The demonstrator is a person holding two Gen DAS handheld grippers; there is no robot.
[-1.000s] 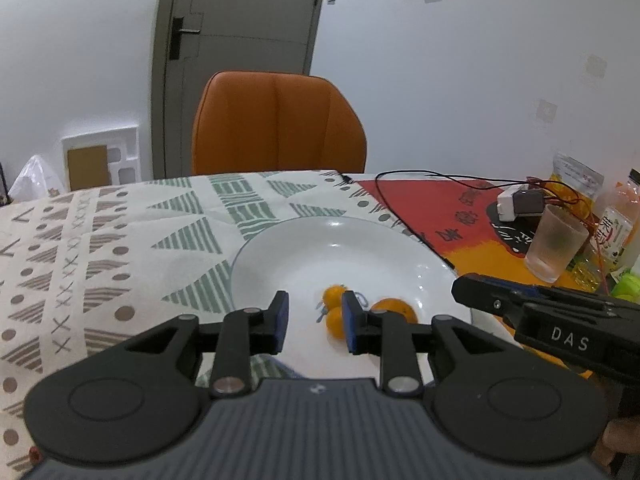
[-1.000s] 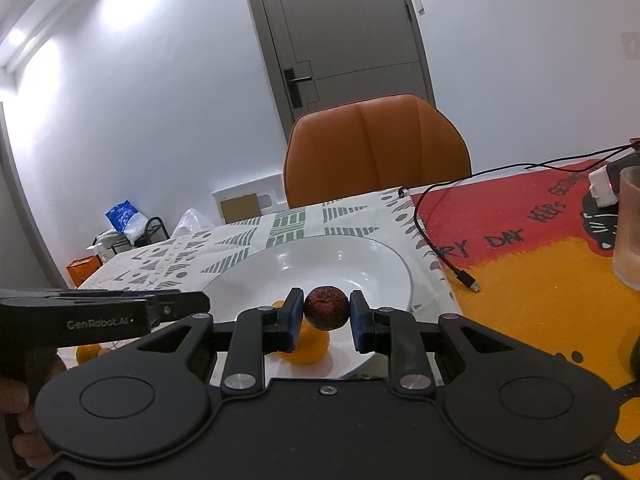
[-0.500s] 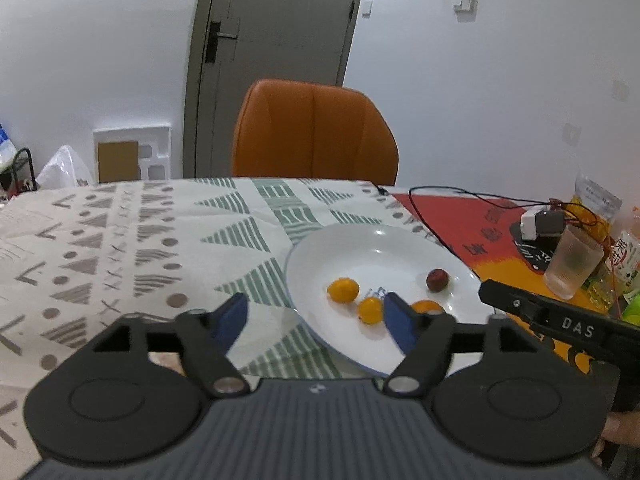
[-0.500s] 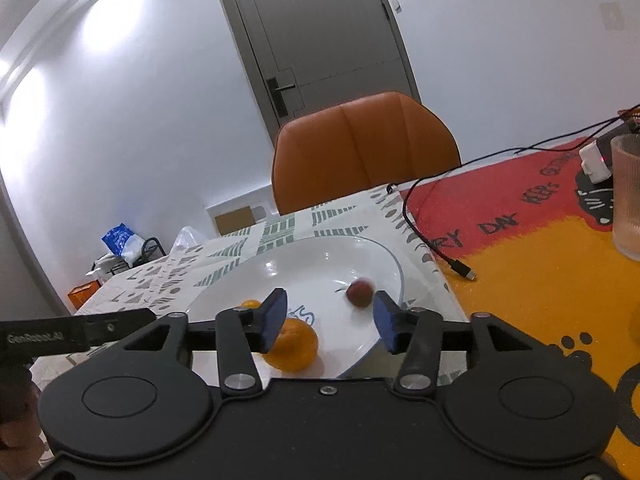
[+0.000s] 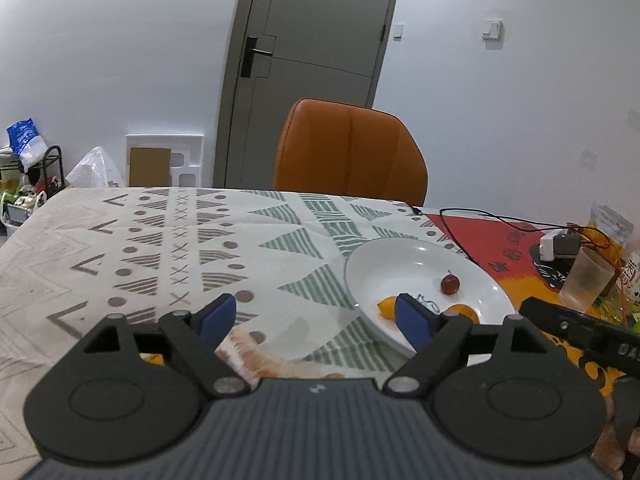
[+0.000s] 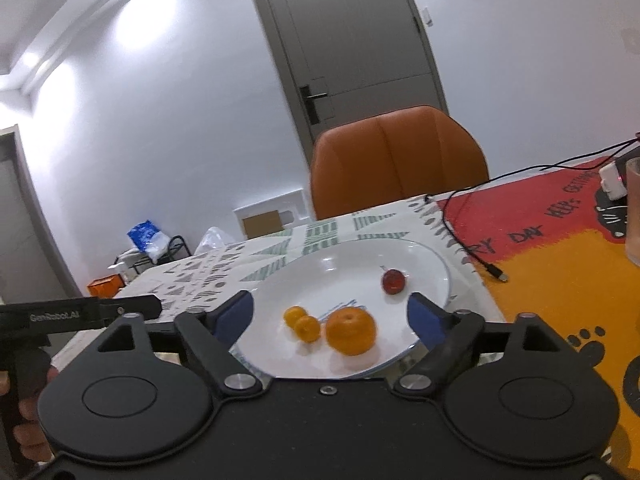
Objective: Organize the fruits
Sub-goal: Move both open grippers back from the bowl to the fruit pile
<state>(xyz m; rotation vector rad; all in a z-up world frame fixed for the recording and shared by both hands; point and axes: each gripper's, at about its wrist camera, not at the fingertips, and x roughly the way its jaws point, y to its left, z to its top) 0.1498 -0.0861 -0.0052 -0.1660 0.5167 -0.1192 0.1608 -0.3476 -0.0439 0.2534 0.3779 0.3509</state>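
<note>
1. I am holding my left hand-held gripper (image 5: 316, 318) above the patterned tablecloth (image 5: 168, 248) on the tabletop, its blue-tipped jaws spread wide and gripping nothing.
2. I am holding my right hand-held gripper (image 6: 330, 318) at the near edge of the white plate (image 6: 344, 258), jaws spread wide too, with nothing between them.
3. The plate is sitting at the right side of the patterned cloth, just beside the red and orange mat (image 6: 560, 248).
4. An orange (image 6: 351, 331) is lying in the near part of the plate, with two small orange fruits (image 6: 302, 322) touching each other just left of it.
5. A small dark red fruit (image 6: 393, 281) is resting farther back and to the right, apart from the others.
6. An orange chair (image 5: 350, 152) is standing at the far side, and a plastic cup (image 5: 586, 282) is standing on the mat to the right.
</note>
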